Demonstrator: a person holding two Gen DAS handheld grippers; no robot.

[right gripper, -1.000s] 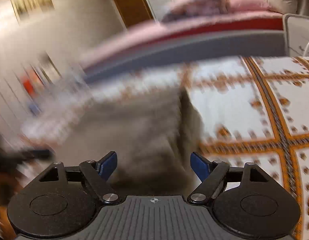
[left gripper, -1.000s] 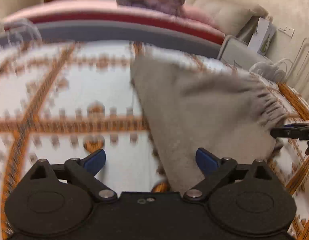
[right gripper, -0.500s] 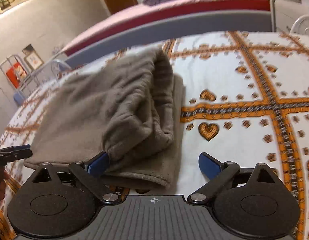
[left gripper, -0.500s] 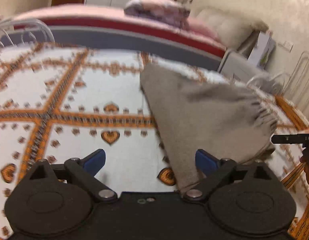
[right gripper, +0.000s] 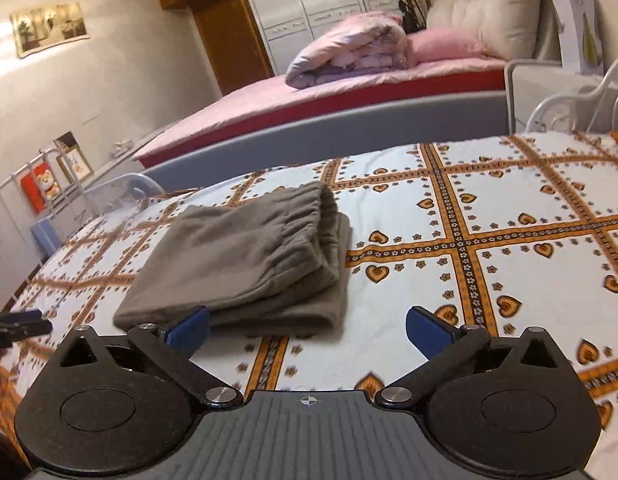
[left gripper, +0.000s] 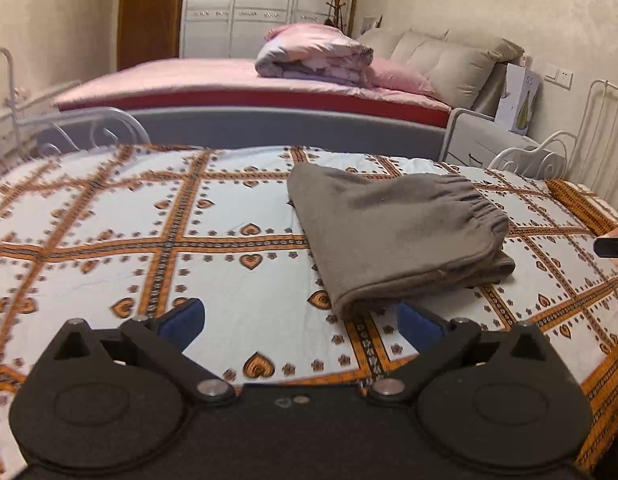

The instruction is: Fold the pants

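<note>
The grey-brown pants (left gripper: 393, 236) lie folded into a compact stack on the patterned bedsheet (left gripper: 149, 240), elastic waistband on top at the right. They also show in the right wrist view (right gripper: 245, 264), left of centre. My left gripper (left gripper: 301, 322) is open and empty, held back from the stack's near corner. My right gripper (right gripper: 307, 330) is open and empty, just short of the stack's near edge. The tip of the right gripper shows at the right edge of the left wrist view (left gripper: 613, 246); the left gripper's tip shows at the left edge of the right wrist view (right gripper: 17, 326).
A second bed with a pink cover (left gripper: 229, 80) and a rolled quilt (left gripper: 313, 56) stands behind. White metal bed rails (left gripper: 549, 152) edge the sheet at the back corners. A grey footboard (right gripper: 329, 128) runs between the beds.
Both grippers have drawn back and away from the pants. The top fold has settled flat on the stack. Both grippers stay open.
</note>
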